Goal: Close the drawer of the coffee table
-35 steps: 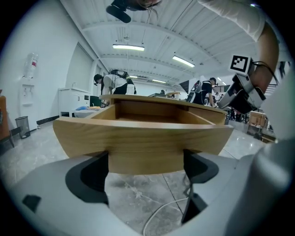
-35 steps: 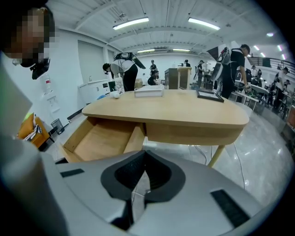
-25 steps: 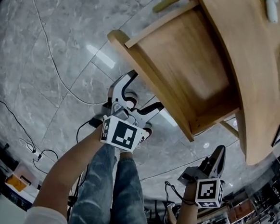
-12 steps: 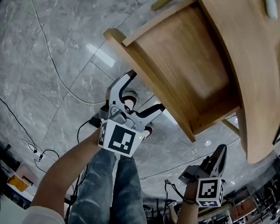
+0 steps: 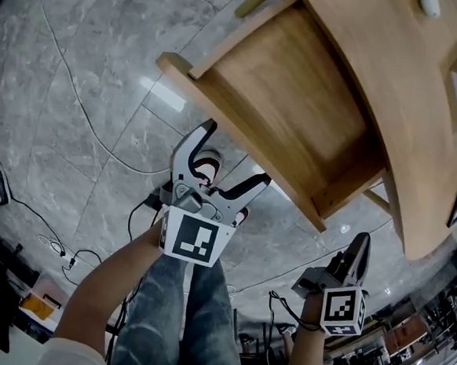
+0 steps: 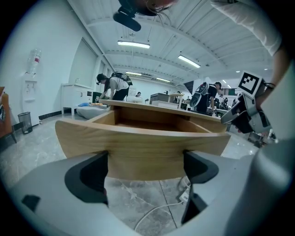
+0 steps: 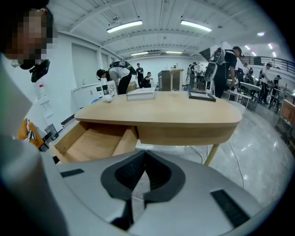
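Jaws of the left tool (image 5: 230, 156) stand wide apart with nothing clamped between them. Straight ahead of the tips, and spanning the gap between them in the left gripper view, is the curved wooden front (image 6: 143, 147) of the drawer (image 5: 290, 104). The tips sit low against that panel, at or just short of it. Whether a pad actually touches the wood I cannot tell from either view. Below and behind this tool are the person's legs (image 5: 194, 317) and the grey marble floor (image 5: 86, 88).

The right tool (image 5: 357, 251) hangs off to the right of the left one, well apart from the drawer, with its pads pressed together on nothing. It points toward the bench (image 5: 393, 88) from the side and has no part in the step as things lie.

Beyond the front, the drawer stands pulled far out from under the bench, and its inside shows as bare wood. Only its far end is under the top.

By my reading the task has barely begun. The left tool is lined up on the front, ready to push, but the drawer has its whole travel yet to go. What remains is a steady push along the drawer's own line, away from the person, until the front meets the bench edge. A push landing off-centre on the curved panel might skew the drawer on its runners.
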